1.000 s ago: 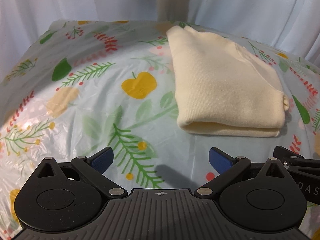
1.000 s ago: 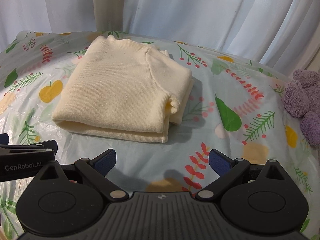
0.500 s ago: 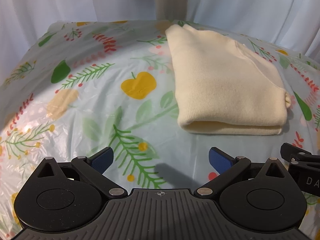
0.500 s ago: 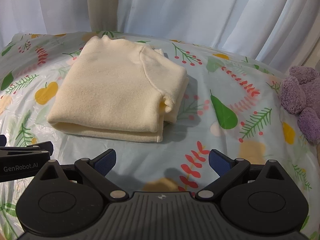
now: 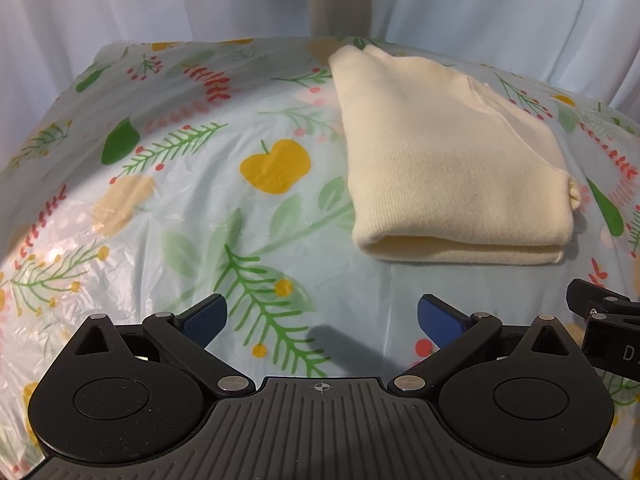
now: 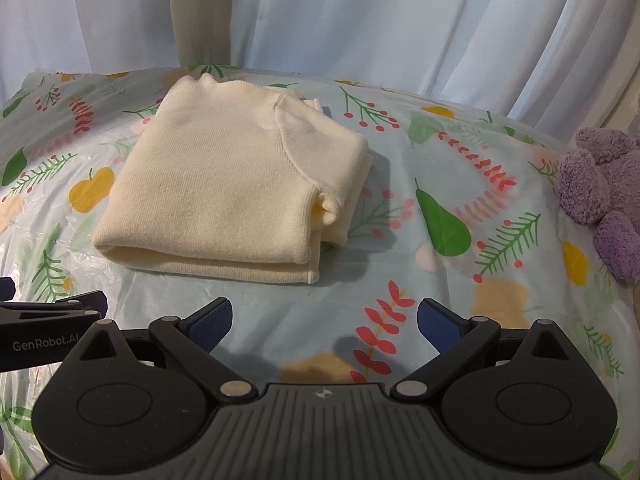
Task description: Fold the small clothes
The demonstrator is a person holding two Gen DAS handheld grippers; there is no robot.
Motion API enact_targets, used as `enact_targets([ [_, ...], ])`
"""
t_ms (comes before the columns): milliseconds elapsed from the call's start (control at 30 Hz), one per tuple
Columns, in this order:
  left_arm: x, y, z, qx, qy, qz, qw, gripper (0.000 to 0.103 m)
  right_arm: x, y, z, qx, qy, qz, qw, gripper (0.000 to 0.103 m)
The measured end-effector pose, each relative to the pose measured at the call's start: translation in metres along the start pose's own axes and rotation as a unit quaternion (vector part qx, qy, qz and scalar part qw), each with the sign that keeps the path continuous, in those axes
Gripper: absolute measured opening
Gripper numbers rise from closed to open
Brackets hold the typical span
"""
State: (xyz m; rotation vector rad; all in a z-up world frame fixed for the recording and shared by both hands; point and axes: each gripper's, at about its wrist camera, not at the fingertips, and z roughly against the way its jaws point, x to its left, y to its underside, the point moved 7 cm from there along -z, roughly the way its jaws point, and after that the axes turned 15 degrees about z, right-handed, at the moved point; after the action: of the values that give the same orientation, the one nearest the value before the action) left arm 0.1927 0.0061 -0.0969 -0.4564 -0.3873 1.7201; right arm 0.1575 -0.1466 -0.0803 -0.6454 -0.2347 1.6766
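Note:
A cream knitted sweater [image 5: 440, 160] lies folded into a thick rectangle on the fruit-print tablecloth [image 5: 180, 208]. It also shows in the right wrist view [image 6: 224, 192], with a sleeve tucked along its right side. My left gripper [image 5: 322, 318] is open and empty, held above the cloth in front of and left of the sweater. My right gripper [image 6: 324, 318] is open and empty, in front of the sweater's near right corner. Neither touches the sweater.
A purple plush toy [image 6: 600, 196] sits at the table's right edge. White curtains [image 6: 400, 20] hang close behind the table. The right gripper's side [image 5: 608, 320] shows at the left view's right edge, the left gripper's side [image 6: 48, 320] at the right view's left edge.
Both grippers have drawn back a little from the sweater and stayed open. The sweater has not moved.

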Motion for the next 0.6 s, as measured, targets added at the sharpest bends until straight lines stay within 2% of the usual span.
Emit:
enact_targets([
  [600, -0.0045, 0.0014, -0.0086, 0.008, -0.003, -0.008, 0.9999, 0.103, -0.0045, 0.0019, -0.0070, 0.006, -0.002, -0.003, 1.000, 0.099],
])
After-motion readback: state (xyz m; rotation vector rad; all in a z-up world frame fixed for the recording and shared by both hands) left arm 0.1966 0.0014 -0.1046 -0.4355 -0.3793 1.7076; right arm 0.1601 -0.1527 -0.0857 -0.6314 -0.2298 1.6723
